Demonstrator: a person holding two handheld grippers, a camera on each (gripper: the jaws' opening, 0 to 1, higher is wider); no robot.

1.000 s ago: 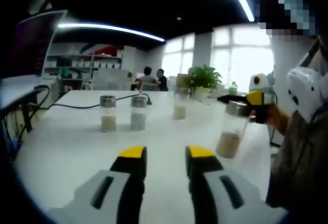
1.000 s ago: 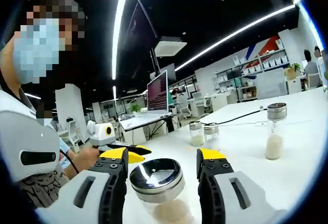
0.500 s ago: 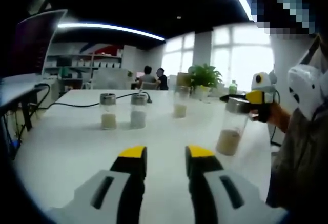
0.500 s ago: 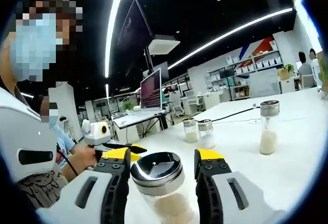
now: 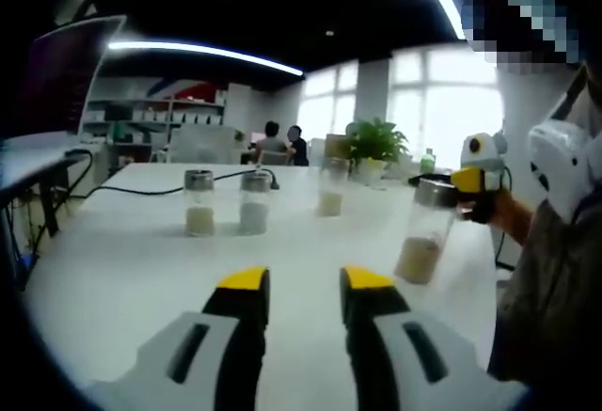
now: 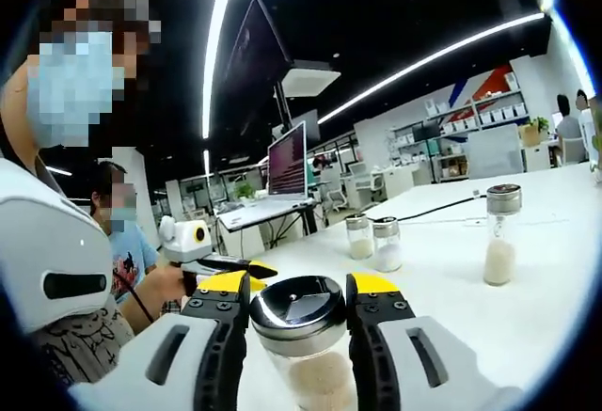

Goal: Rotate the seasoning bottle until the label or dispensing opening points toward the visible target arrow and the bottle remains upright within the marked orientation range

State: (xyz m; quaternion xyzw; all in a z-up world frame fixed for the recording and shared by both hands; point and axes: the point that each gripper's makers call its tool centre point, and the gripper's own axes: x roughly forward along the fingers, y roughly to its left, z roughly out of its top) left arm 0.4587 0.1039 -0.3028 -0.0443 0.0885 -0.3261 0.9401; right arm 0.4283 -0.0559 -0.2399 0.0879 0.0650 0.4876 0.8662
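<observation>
A broad white tabletop (image 5: 122,270) runs through an open-plan office with a dark ceiling crossed by long light strips (image 5: 202,51), bright windows (image 5: 442,110) at the far side and shelving (image 5: 141,119) along the back wall. In the left gripper view the left hand-held gripper (image 5: 303,284) hangs low over bare tabletop with its yellow-tipped jaws parted and nothing between them. Beyond it stand two glass shakers side by side, one with pale beige filling (image 5: 198,204) and one with white filling (image 5: 254,203), and a third jar (image 5: 330,190) stands farther back near a potted plant (image 5: 374,143); a black cable (image 5: 141,192) trails across the surface behind them. Two people (image 5: 282,143) sit in the distance. At the right of that view the right hand-held gripper (image 5: 450,183) grips the seasoning bottle (image 5: 423,232) by its neck, the bottle tilted and its base looking just clear of the tabletop. In the right gripper view the same bottle's metal cap (image 6: 299,306) sits clamped between the jaws of that gripper (image 6: 299,289), grainy filling below. A raised monitor (image 6: 287,159) stands on a neighbouring desk, and the other gripper's yellow tips (image 6: 246,268) reach in from the left.
</observation>
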